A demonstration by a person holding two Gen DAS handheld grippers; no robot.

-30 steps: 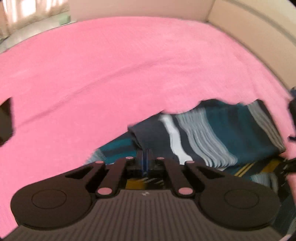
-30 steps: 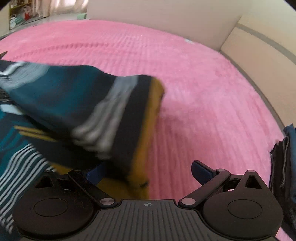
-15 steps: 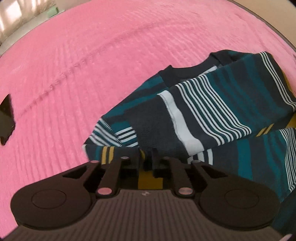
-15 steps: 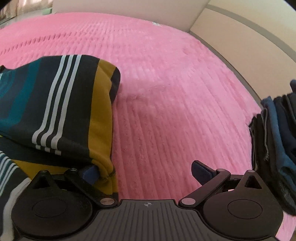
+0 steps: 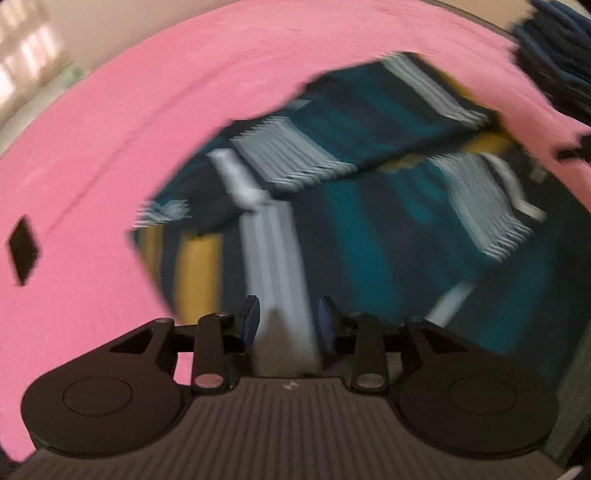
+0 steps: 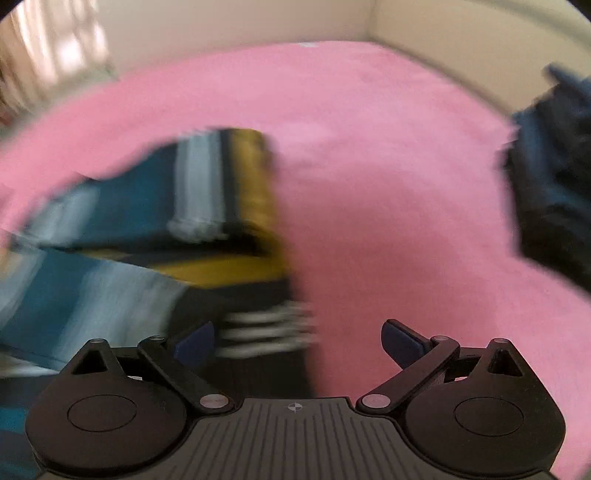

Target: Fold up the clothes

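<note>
Left fingers (image 5: 255, 321) released sweater (image 5: 369, 206) | both grippers parted, empty | sweater ahead

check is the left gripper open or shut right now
Open. The left gripper shows a clear gap between its blue pads, with the striped sweater lying beyond them, not clamped.

Pink ribbed bedcover (image 6: 369, 155), small black object (image 5: 23, 248) on it, beige wall (image 6: 236, 29)

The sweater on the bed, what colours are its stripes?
The sweater has teal, dark navy, white and mustard-yellow stripes, clearest in the left wrist view.
</note>
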